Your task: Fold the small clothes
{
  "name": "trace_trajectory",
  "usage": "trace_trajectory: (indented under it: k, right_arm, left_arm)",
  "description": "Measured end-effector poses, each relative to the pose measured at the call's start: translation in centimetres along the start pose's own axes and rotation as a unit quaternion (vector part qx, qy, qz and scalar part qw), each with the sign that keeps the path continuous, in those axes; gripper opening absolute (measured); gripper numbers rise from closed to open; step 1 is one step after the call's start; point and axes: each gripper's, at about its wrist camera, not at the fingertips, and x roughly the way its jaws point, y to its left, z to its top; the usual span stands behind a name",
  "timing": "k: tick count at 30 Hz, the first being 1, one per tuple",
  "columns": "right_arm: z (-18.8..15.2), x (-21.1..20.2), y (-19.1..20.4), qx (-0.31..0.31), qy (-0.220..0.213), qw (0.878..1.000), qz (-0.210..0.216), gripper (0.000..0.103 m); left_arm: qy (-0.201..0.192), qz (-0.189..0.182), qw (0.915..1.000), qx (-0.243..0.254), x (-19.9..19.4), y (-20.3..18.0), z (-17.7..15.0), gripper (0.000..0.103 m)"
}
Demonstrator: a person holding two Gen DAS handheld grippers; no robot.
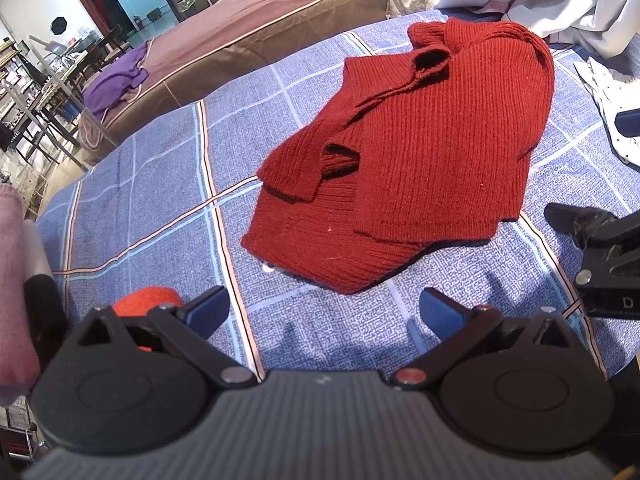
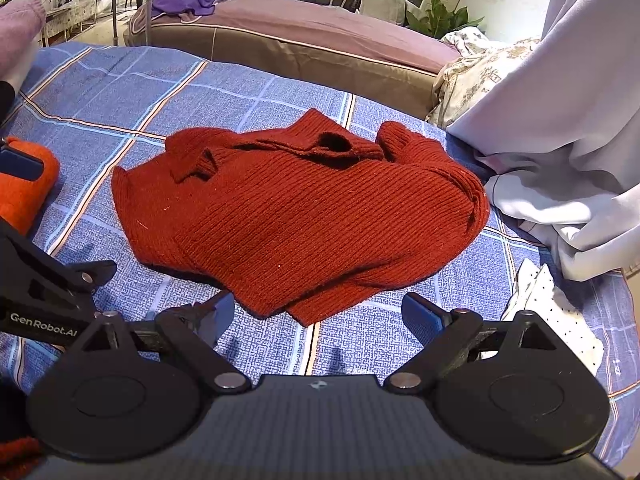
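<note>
Left wrist view: left gripper point(image 1: 324, 312) wide open, empty; right gripper point(image 2: 318, 316) likewise; red knit sweater point(image 1: 404, 168) lies part-folded on the blue checked sheet point(image 1: 140, 208), just ahead. Risk: pinching one layer only; stacked folds slide apart.

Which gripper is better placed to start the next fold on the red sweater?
Right, marginally: the right gripper, open, sits just before the red sweater hem; the left gripper, also open, is slightly further back.

A dark red knitted sweater point(image 1: 404, 160) lies loosely folded on the blue checked bedsheet point(image 1: 140, 216), just ahead of the left gripper point(image 1: 324, 312), whose 2 blue-tipped fingers point(image 1: 210, 312) stand apart.
</note>
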Motion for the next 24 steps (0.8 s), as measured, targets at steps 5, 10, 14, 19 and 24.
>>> trace_trajectory:
  k: [5, 10, 14, 19, 24]
  right_arm:
    - [-0.2, -0.3, -0.6, 0.02, -0.029, 0.999, 0.002, 0.103]
    - [-2.5, -0.2, -3.4, 0.12, -0.085, 0.987, 0.068, 0.103]
    - [-5.7, 0.6, -5.3, 0.216, -0.105, 0.965, 0.106, 0.103]
    - [-7.5, 2.4, -3.9, 0.204, -0.104, 0.963, 0.139, 0.103]
    - [-7.7, 5.3, -4.0, 0.242, -0.082, 0.952, 0.166, 0.103]
  left_arm:
    - [-0.001, -0.011, 0.9999, -0.008, 0.7, 0.3, -0.2, 0.103]
    - [-0.001, -0.045, 0.9977, -0.052, 3.1, 2.1, -1.5, 0.103]
    - [0.001, -0.089, 0.9888, -0.12, 5.6, 3.8, -3.0, 0.103]
    - [-0.015, -0.108, 0.9838, -0.143, 8.1, 3.4, -4.0, 0.103]
    - [0.012, -0.068, 0.9951, -0.071, 10.0, 1.0, -4.0, 0.103]
